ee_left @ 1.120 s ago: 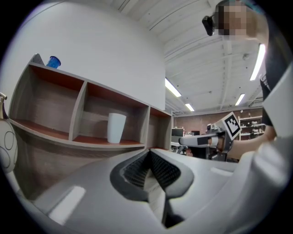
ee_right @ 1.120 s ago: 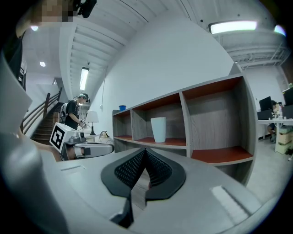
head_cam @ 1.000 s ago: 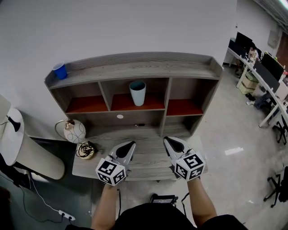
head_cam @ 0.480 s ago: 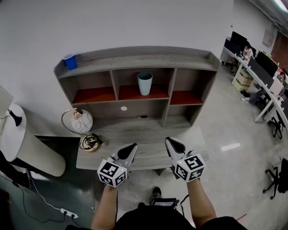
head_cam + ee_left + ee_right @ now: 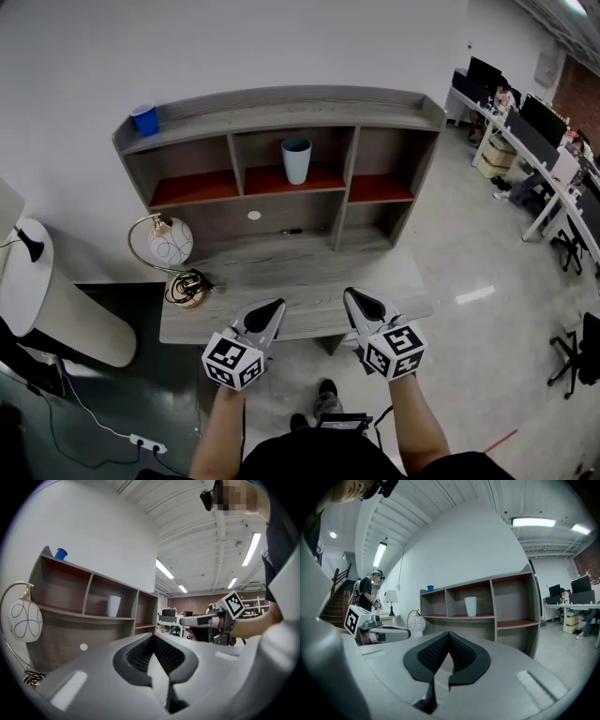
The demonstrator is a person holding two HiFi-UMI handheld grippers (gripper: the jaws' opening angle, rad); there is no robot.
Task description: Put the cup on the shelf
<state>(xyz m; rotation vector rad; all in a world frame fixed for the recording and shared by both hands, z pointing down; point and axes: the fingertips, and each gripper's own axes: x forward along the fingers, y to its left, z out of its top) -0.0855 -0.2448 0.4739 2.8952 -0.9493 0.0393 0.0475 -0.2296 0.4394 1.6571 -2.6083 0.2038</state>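
You face a grey wooden shelf unit (image 5: 281, 101) against a white wall. Its low desk board (image 5: 300, 274) stands on a glossy floor, and office desks (image 5: 559, 178) stand off to its right. The pale cup (image 5: 296, 159) stands upright in the unit's middle compartment, well apart from both grippers. A blue cup (image 5: 144, 120) sits on the unit's top at the left end. Your left gripper (image 5: 273, 307) and right gripper (image 5: 353, 296) hover over the board's front edge, jaws pressed together on nothing.
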